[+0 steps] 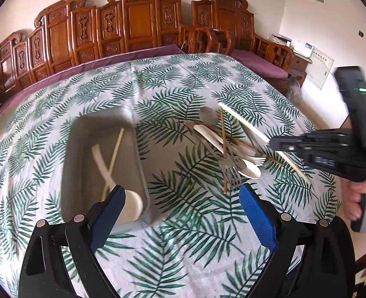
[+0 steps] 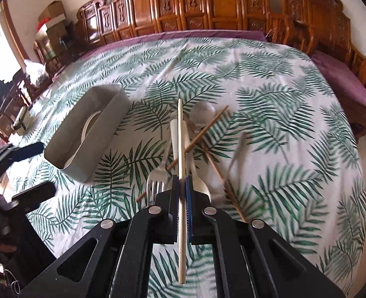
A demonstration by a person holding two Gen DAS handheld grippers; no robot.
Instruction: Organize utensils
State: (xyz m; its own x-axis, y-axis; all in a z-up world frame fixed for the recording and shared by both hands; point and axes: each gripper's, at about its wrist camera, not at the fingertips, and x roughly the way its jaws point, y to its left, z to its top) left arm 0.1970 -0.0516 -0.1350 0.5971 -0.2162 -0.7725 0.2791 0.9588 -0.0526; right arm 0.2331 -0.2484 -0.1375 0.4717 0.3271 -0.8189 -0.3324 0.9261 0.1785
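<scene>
Over leafy tablecloth (image 2: 269,129), right tongs (image 2: 182,181) clamp pale chopstick (image 2: 180,134); left tongs (image 1: 180,200) gape empty

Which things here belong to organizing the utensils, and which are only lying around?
Job: grey tray, pale chopstick clamped in right gripper, utensil pile, open left gripper.
Lying about: wooden benches, cardboard boxes.

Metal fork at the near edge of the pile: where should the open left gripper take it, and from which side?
Grip the metal fork at its neck, behind the tines. Come from above with the left gripper: the tines jut clear toward it, the handle lies buried under crossed utensils.
</scene>
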